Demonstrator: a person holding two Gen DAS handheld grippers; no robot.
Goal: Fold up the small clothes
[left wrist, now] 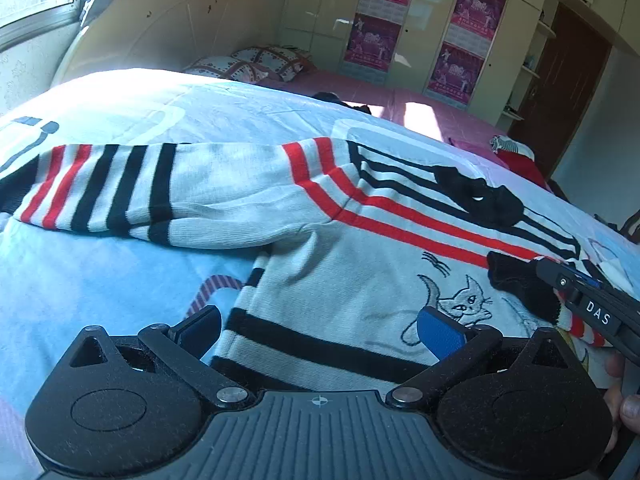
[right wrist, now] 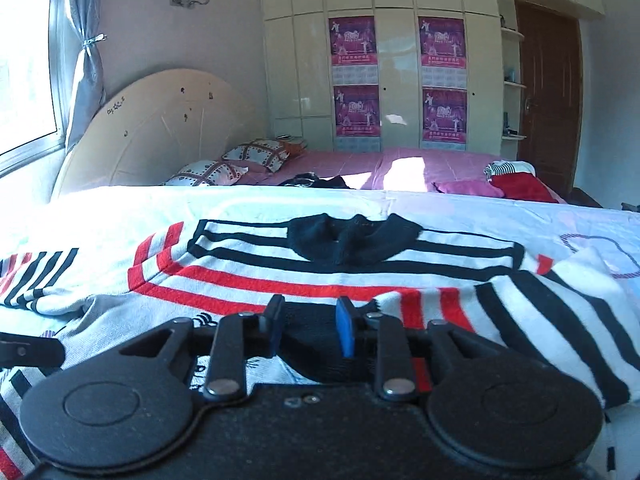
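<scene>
A white knit sweater (left wrist: 360, 264) with red and black stripes and a stitched cat (left wrist: 464, 300) lies flat on the light blue sheet (left wrist: 100, 272). One sleeve (left wrist: 120, 188) stretches out to the left. The other sleeve (right wrist: 520, 320) is laid across the chest, below the black collar (right wrist: 352, 240). My left gripper (left wrist: 320, 332) stands wide open over the sweater's lower hem, gripping nothing. My right gripper (right wrist: 310, 324) has its jaws a little apart, with the black cuff (right wrist: 312, 348) lying loose between and under them. In the left wrist view the right gripper (left wrist: 552, 276) comes in from the right, at that cuff (left wrist: 516, 280).
Beyond the sheet lies a pink bedspread (right wrist: 340, 160) with two patterned pillows (right wrist: 256, 152), dark clothes (right wrist: 316, 180), and pink and red cloths (right wrist: 520, 188) at the far right. A cream headboard (right wrist: 160, 132), a wardrobe with posters (right wrist: 400, 80), a door (right wrist: 548, 92) and a window (right wrist: 24, 60) surround the bed.
</scene>
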